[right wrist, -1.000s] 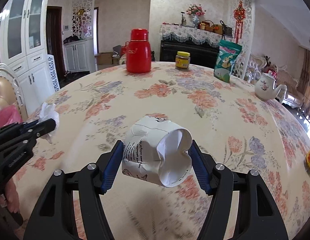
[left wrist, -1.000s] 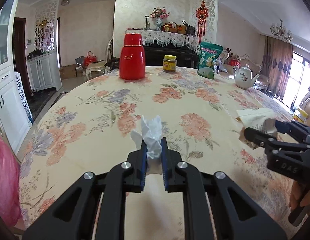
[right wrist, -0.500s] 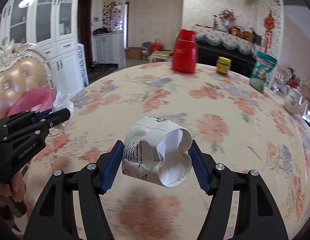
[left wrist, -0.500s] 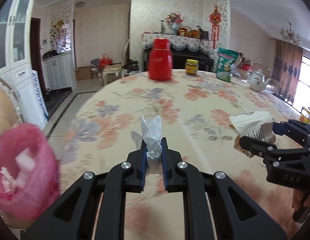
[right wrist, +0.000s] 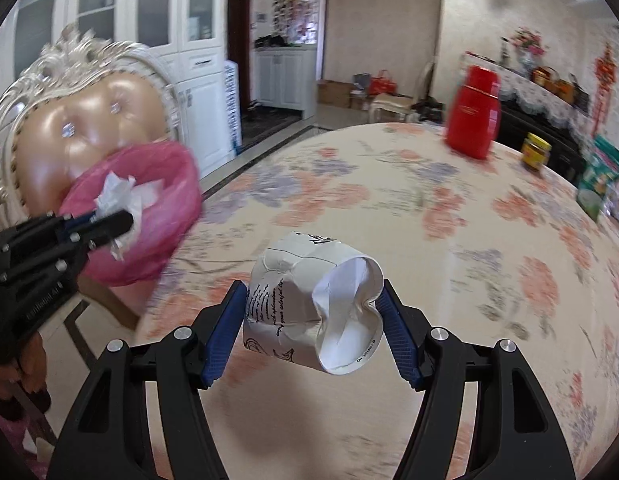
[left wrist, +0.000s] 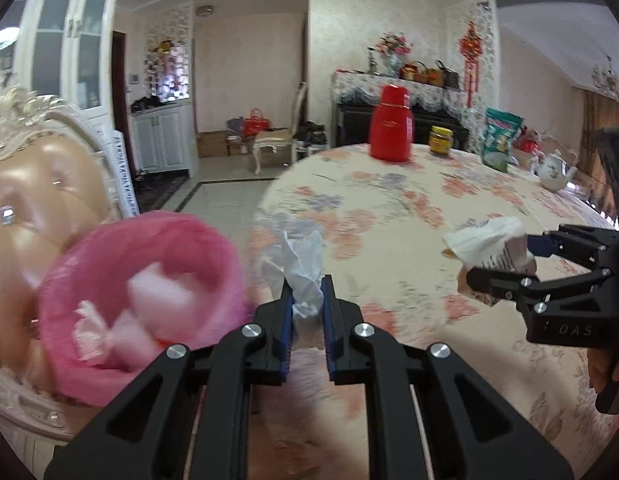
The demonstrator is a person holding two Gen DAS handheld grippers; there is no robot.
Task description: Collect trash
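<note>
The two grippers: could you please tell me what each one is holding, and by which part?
The left gripper pinches a crumpled tissue by its lower end; the right gripper squeezes a crushed paper cup across its sides.

Daylight fills the bright room evenly, with soft shadows. The table (left wrist: 409,216) and pink bag (right wrist: 165,200) smear with motion blur. Fisheye bending and dark corners frame both views.

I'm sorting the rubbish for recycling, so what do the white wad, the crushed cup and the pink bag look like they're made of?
White wad: soft tissue paper, matte, with limp crumpled folds.
Crushed cup: coated paper or thin card, probably; it holds sharp dents, has a rolled rim and black printed script.
Pink bag: thin plastic film, translucent, since pale scraps inside show through, though motion blur leaves this unsure.
</note>
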